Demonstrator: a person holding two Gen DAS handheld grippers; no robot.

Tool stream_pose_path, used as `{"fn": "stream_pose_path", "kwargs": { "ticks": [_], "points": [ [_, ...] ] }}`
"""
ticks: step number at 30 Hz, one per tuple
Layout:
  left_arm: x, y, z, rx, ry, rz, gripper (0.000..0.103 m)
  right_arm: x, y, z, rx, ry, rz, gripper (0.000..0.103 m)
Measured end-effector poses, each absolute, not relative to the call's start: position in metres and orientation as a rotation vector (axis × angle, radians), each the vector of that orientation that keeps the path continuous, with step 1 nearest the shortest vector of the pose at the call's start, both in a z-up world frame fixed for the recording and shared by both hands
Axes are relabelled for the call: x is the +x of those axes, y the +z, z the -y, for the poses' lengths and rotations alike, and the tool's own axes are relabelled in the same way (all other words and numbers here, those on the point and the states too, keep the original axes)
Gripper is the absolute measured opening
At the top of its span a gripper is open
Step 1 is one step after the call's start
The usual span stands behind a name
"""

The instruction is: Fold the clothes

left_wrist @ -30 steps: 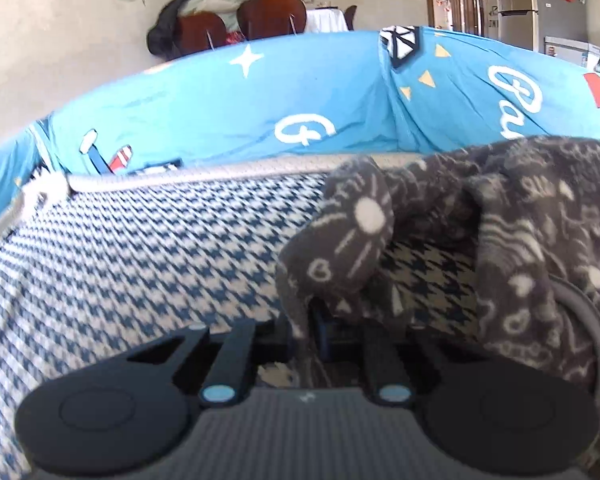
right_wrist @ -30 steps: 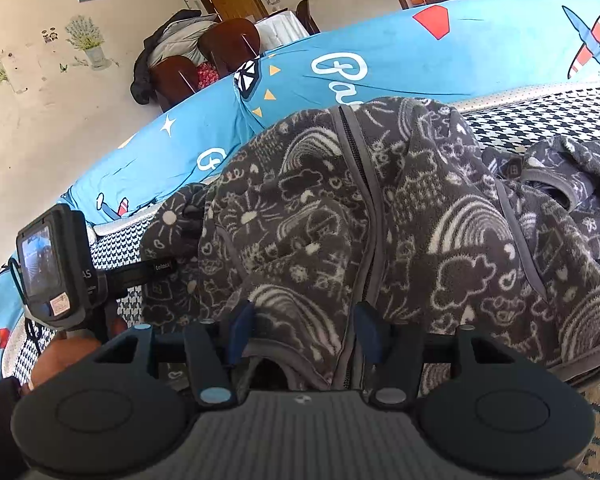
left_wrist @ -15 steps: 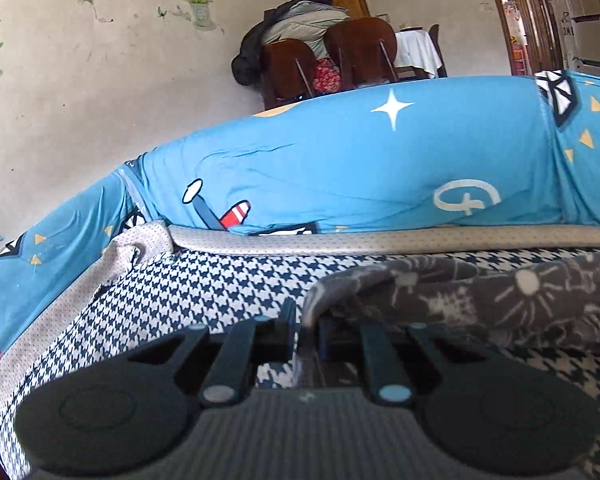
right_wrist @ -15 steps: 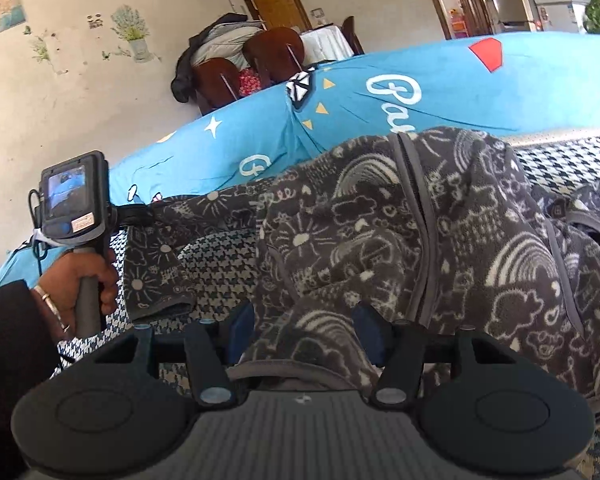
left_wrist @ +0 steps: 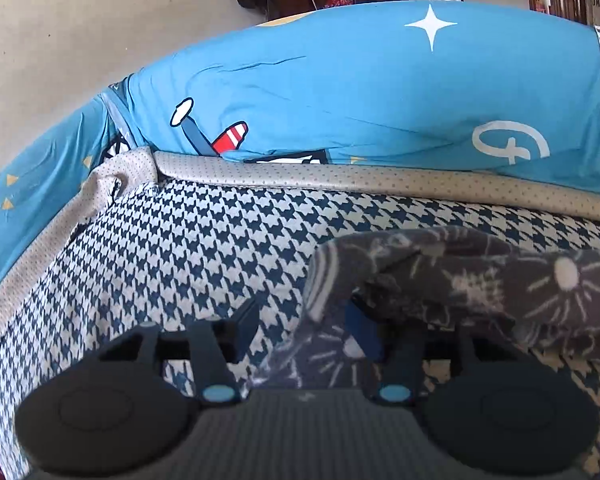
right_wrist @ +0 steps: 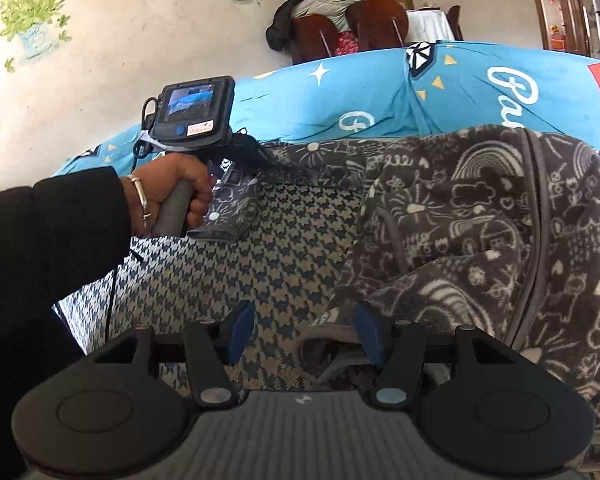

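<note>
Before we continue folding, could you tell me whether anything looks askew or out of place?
The grey doodle-print fleece jacket lies bunched on the houndstooth cover, one sleeve stretched sideways. Nothing looks damaged.

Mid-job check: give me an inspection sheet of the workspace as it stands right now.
Surface: houndstooth cover, flat, mostly bare on the left.
Job's things: grey patterned fleece jacket, sleeve stretched out leftward.
Clutter: nothing seen.
Grippers: left gripper open, sleeve cuff draped across it; right gripper open at the jacket's hem.
Cables: thin black cable hanging below the left hand.
Surroundings: blue printed cushions, wooden chairs with piled clothes, stickered wall.
</note>
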State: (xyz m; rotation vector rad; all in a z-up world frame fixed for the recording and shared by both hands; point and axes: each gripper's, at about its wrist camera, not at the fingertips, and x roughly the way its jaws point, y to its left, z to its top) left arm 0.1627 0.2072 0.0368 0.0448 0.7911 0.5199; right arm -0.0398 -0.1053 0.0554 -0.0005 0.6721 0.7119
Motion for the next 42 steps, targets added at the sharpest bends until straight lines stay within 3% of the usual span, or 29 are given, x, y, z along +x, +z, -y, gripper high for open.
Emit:
{"fn": "stream_pose_path", "kwargs": {
  "ticks": [3, 14, 25, 30, 33, 42],
  "points": [
    [0.151, 0.048, -0.195, 0.089, 0.481, -0.737, 0.086, -0.043, 0.052, 0.097, -0.053, 0.718, -0.674, 0.056],
    [0.102, 0.082, -0.179, -0.026, 0.341, -0.700, 0.095, -0.055, 0.047, 0.076, -0.234, 0.643, -0.523, 0.056],
    [0.054, 0.090, -0.169, -0.070, 0.260, -0.707, 0.099, -0.052, 0.016, 0.059, -0.436, 0.582, -0.580, 0.054],
    [0.034, 0.091, -0.158, -0.076, 0.215, -0.712, 0.099, -0.049, 0.012, 0.062, -0.415, 0.568, -0.584, 0.027],
    [0.022, 0.092, -0.152, -0.084, 0.191, -0.708, 0.101, -0.047, 0.014, 0.064, -0.394, 0.563, -0.584, 0.016],
    [0.002, 0.105, -0.149, -0.116, 0.185, -0.650, 0.103, -0.044, 0.047, 0.073, -0.113, 0.615, -0.626, 0.012]
  ]
}}
